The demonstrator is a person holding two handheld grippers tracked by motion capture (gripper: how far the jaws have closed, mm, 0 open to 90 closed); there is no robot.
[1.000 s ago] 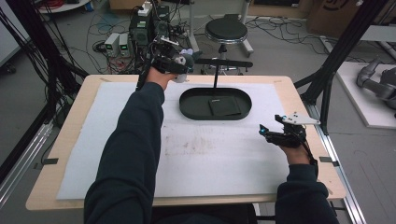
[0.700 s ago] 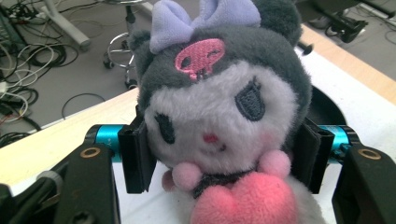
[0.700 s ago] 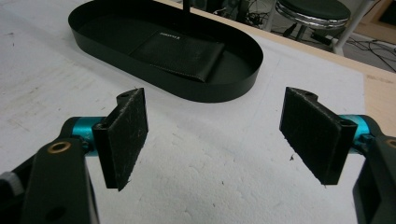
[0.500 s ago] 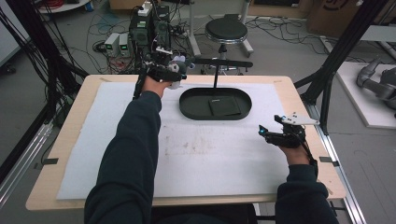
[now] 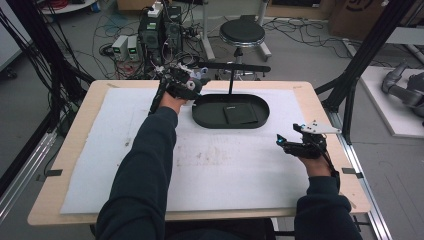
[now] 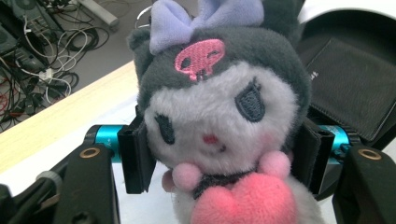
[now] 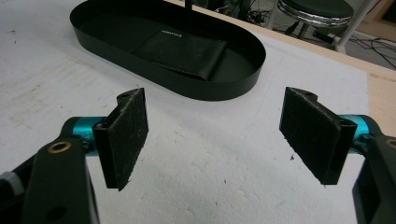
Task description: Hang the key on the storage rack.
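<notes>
A: Where's the plush toy (image 6: 219, 116)?

B: Centre of the left gripper view, pinched at both cheeks by the left gripper (image 6: 223, 156). In the high view that gripper (image 5: 181, 84) sits upper centre-left, beside the black oval tray (image 5: 231, 123).

A: Handling?

B: Looks light, soft and squashy; the pile dents under the pads. Grip the head low, wide faces, firm enough, I'd say.

A: Right gripper (image 7: 219, 140)?

B: Jaws spread, nothing held, lower right over the white mat (image 5: 100, 150).
</notes>
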